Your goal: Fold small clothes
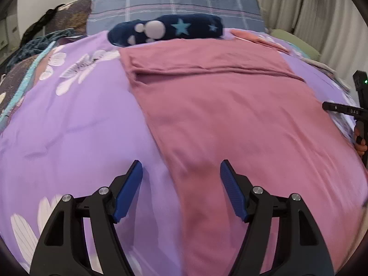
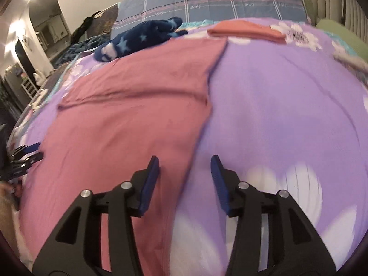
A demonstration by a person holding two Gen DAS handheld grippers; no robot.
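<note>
Both grippers, left (image 1: 181, 169) and right (image 2: 184, 164), hover spread-fingered, empty, over the pink garment's (image 1: 230, 115) edges.

The near end of the pink garment (image 1: 225, 119) runs out of the left wrist view at six o'clock, behind the left gripper (image 1: 181, 172), and motion blur smears it there. In the right wrist view the white flower print on the purple bedspread (image 2: 287, 115) is blurred at five o'clock, and the left gripper (image 2: 30, 151) is cut off at nine o'clock, so its jaws cannot be judged there. The right gripper (image 1: 358, 105) is clipped at three o'clock in the left wrist view, fingertips out of sight, and the dark heap (image 1: 39, 43) at ten o'clock is too indistinct to identify.
</note>
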